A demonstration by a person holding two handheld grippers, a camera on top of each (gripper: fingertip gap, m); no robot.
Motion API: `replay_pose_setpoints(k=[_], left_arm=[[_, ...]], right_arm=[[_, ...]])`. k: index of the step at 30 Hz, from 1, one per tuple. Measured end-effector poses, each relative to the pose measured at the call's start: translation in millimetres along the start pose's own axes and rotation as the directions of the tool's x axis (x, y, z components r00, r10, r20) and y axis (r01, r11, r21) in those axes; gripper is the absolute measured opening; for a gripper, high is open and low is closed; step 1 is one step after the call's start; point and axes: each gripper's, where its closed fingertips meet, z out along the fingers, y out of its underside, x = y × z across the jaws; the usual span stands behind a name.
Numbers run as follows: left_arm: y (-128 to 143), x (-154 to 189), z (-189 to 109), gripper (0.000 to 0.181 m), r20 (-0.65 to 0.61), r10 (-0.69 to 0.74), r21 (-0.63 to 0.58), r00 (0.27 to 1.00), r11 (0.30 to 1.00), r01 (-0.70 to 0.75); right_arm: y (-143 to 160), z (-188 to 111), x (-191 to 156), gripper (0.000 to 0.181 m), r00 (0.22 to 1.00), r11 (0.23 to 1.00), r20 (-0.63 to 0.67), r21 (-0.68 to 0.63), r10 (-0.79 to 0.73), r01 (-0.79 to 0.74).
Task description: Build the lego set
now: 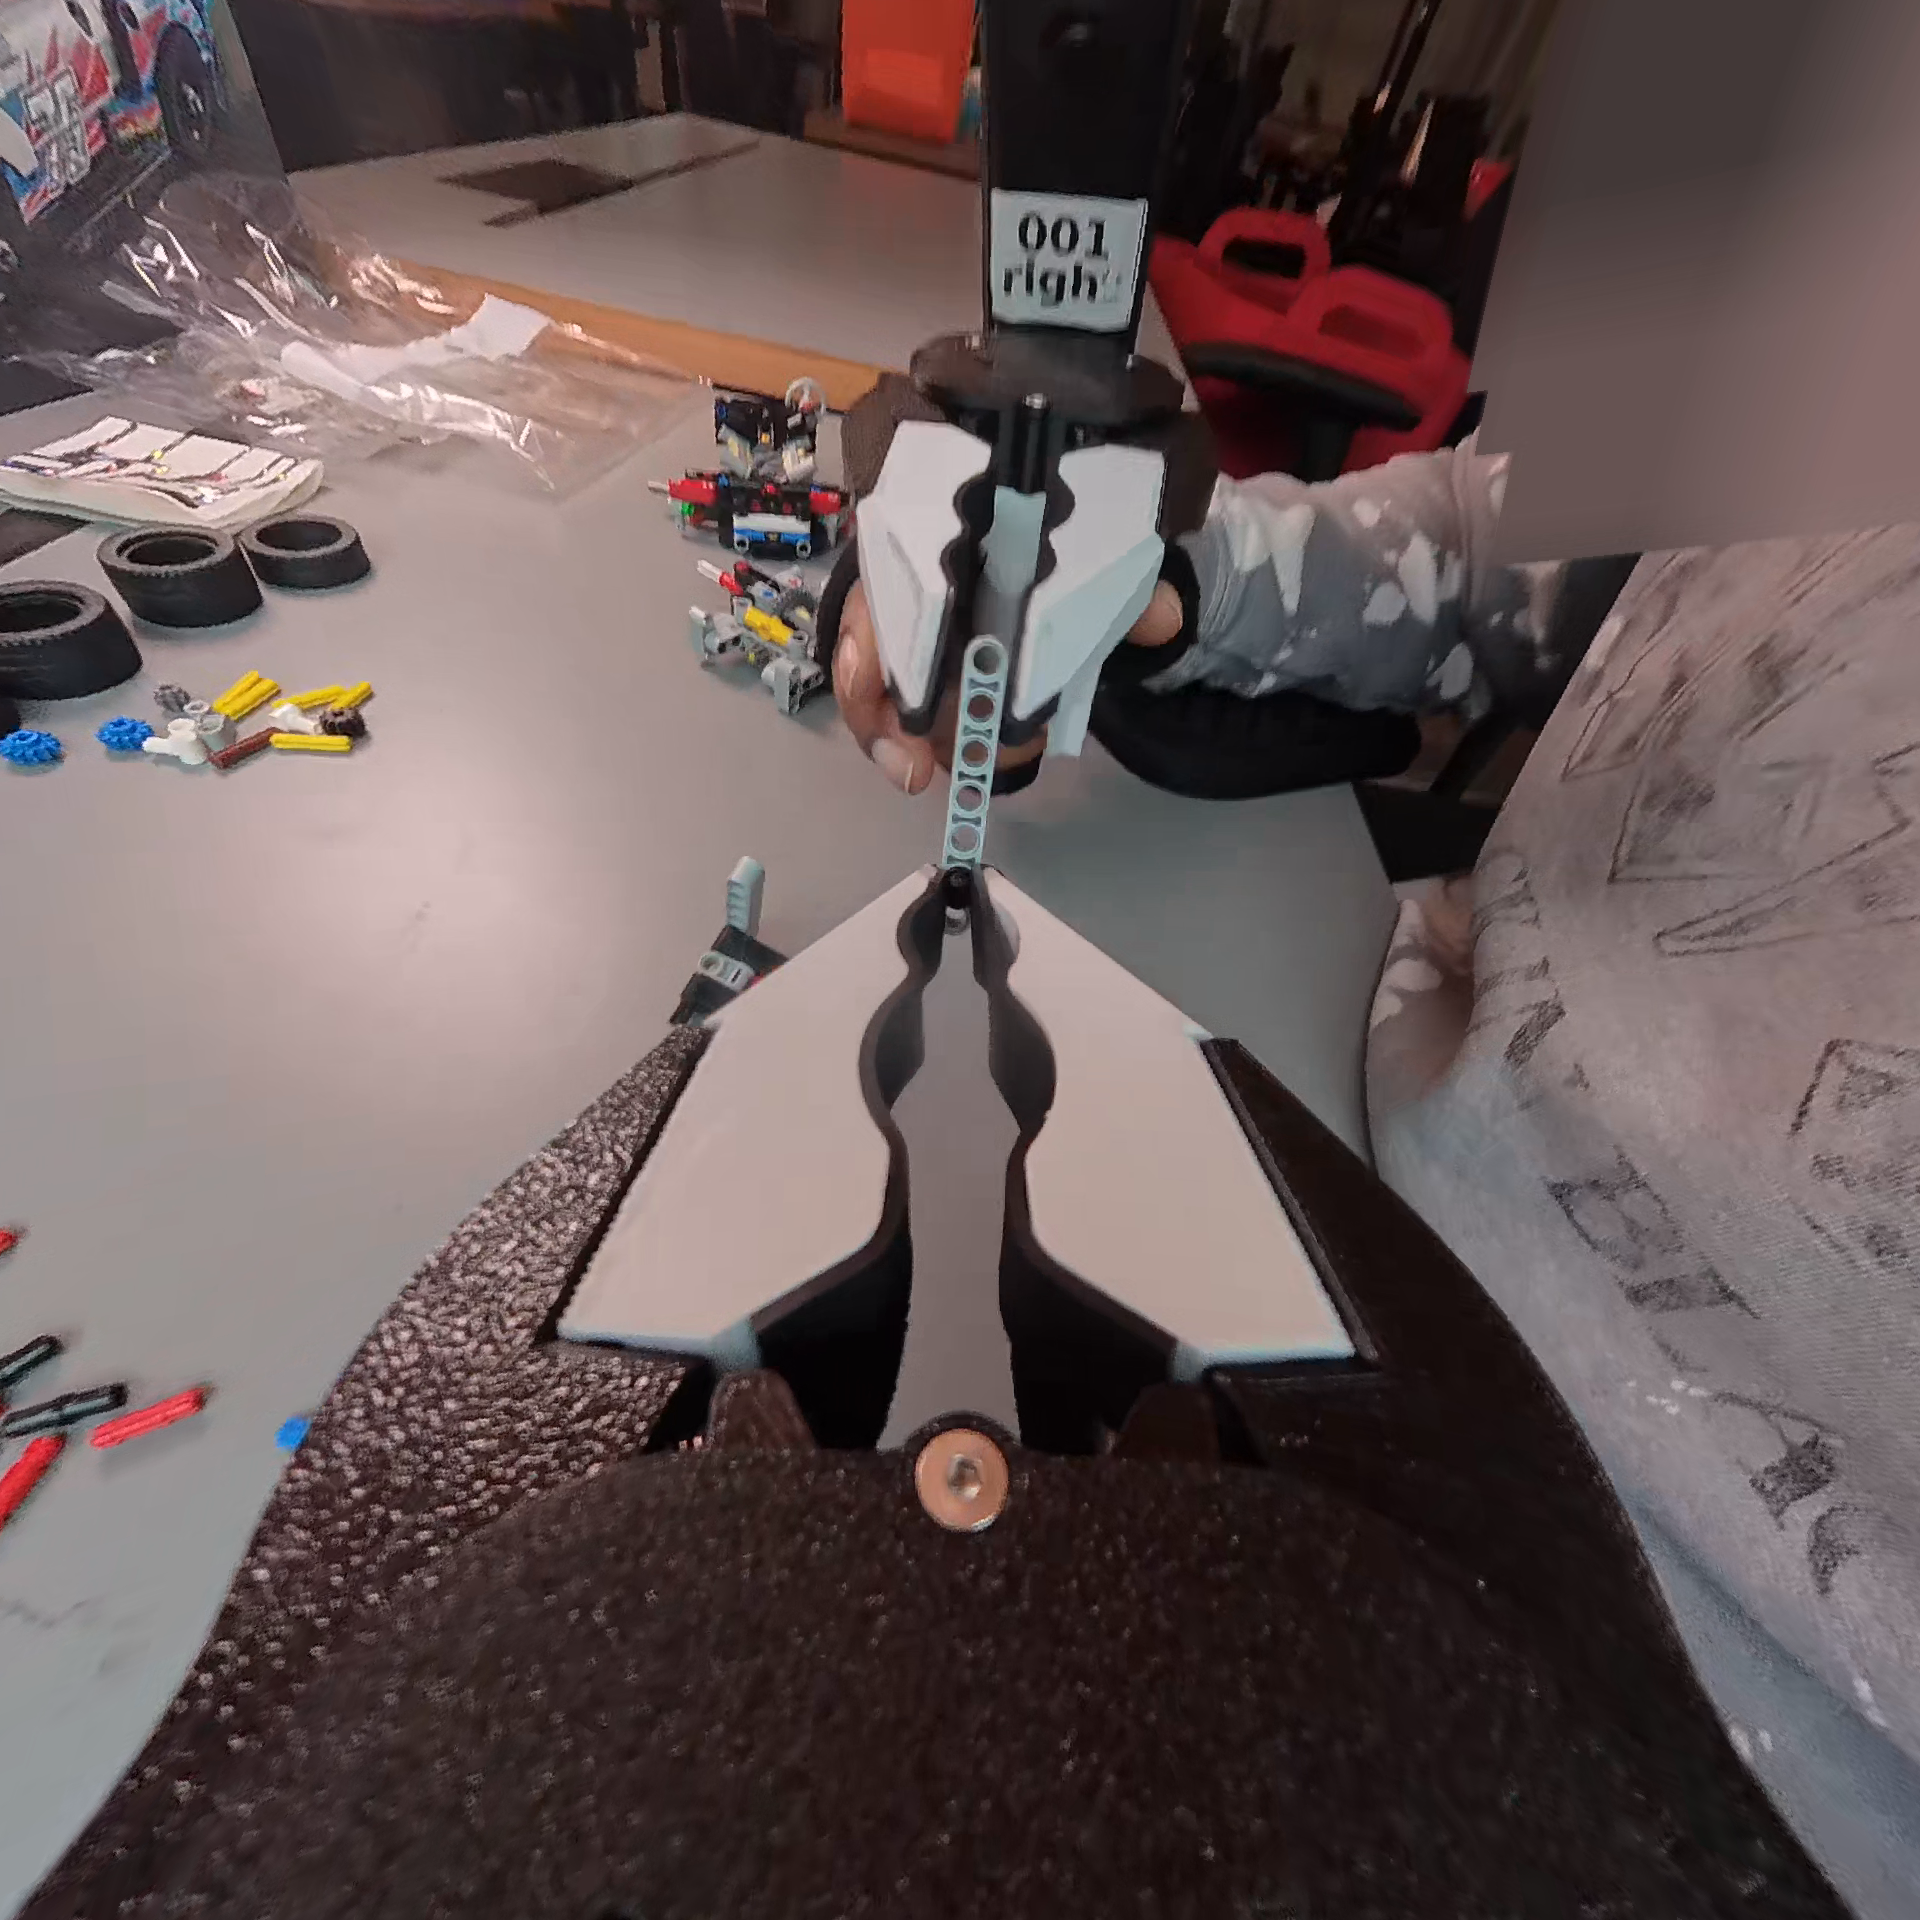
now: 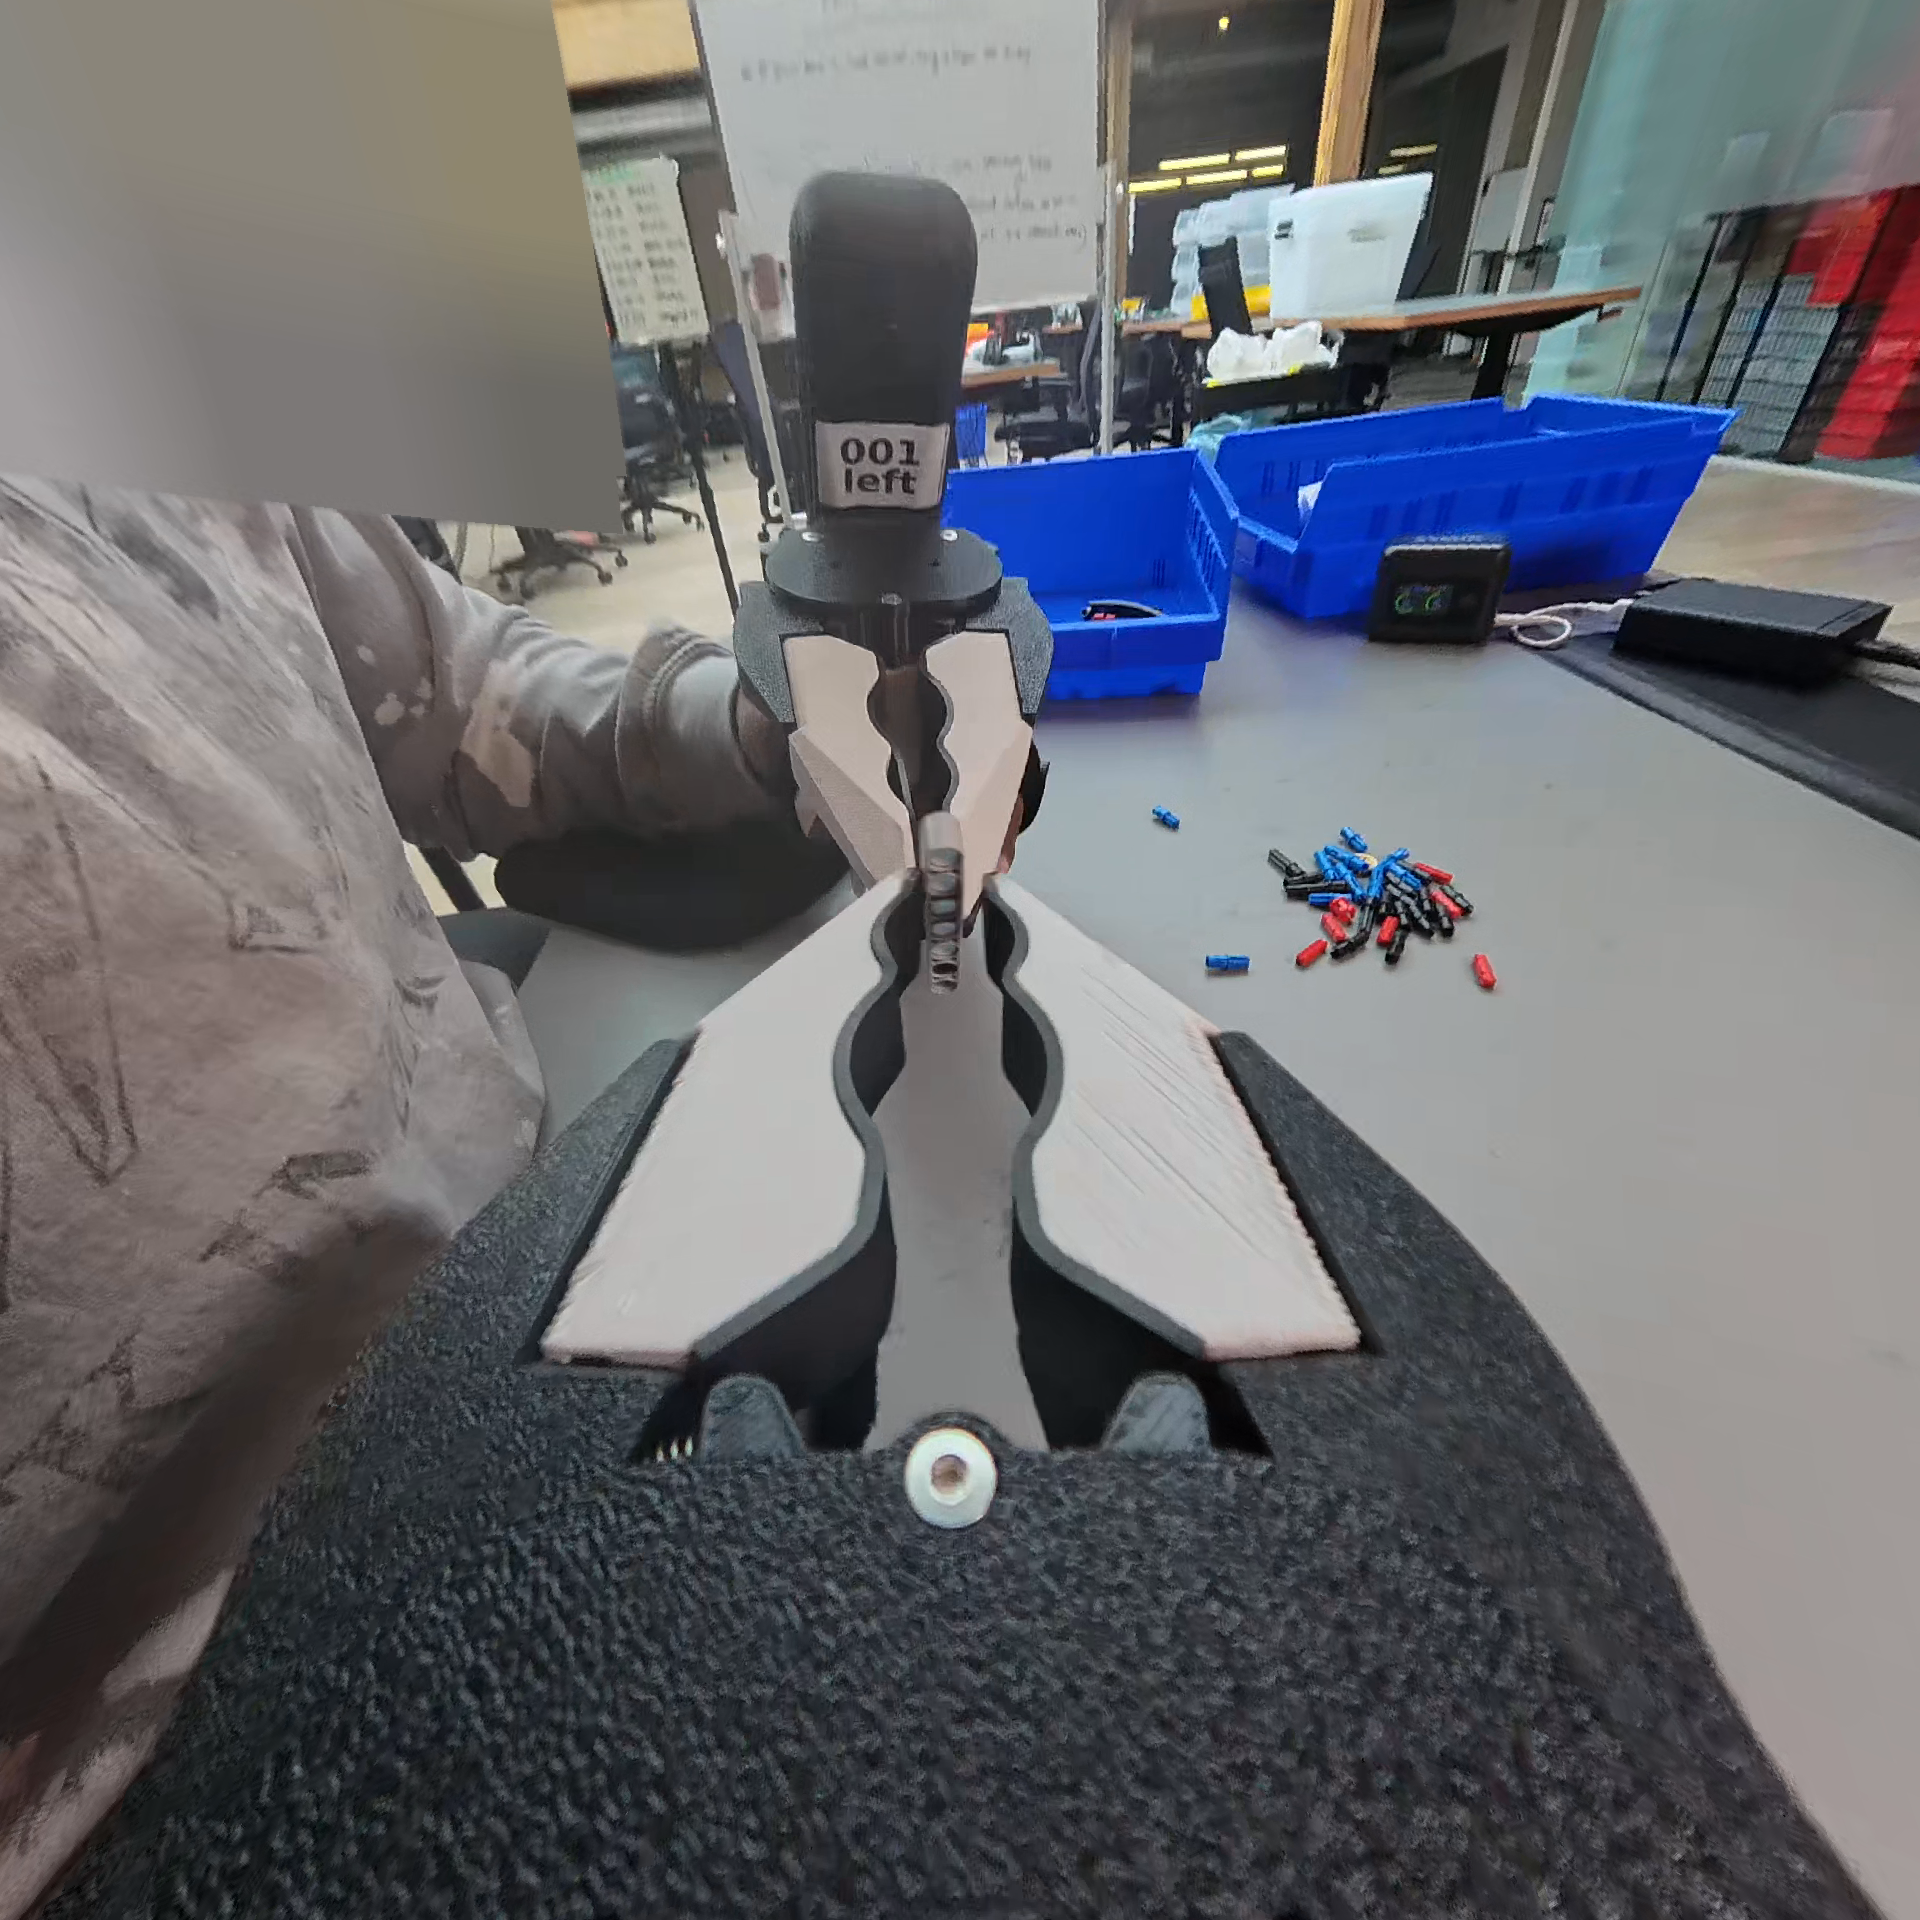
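Grey table all round, an open workshop behind it, with loose Lego spread across the top. Both grippers meet nose to nose above the table, and between them runs a pale grey beam, the long thin kind with a row of holes.

Left gripper is pinched almost closed, and at its tips sits a small black pin right against the beam's near end. Whether the tips bear on the pin or the beam itself, I cannot tell. Right gripper, seen from its own camera, is also narrow, with the beam standing edge-on between its fingertips; from the left camera the beam's far end sits in the right gripper's jaws, held by a hand in a patterned sleeve.

Over on the table in the left view: black tyres, a scatter of yellow and blue bits, red pins at the near edge, and two part-built assemblies just beside the right gripper, with a crumpled plastic bag behind. In the right view, a heap of blue, black and red pins lies well to the side, with blue bins at the back edge.
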Motion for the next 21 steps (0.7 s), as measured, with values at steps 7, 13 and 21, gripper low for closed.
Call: replay_pose_setpoints(k=[7, 13, 21], left_arm=[[-15, 12, 4, 0.003, -0.069, -0.025, 0.089, 0.997, 0.996, 0.031], [-21, 4, -8, 0.003, -0.015, 0.022, 0.079, 1.0, 0.997, -0.021], [-41, -109, -144, 0.003, 0.696, 0.128, -0.013, 0.706, 0.986, -0.166]], right_arm=[[3, 9, -13, 0.006, 0.998, 0.999, 0.043, 0.003, -0.044, 0.044], [-2, -4, -8, 0.006, 0.993, 0.993, 0.039, -0.025, -0.113, 0.114], [-4, -23, 28, 0.006, 0.983, 0.99, -0.123, -0.042, -0.139, 0.134]])
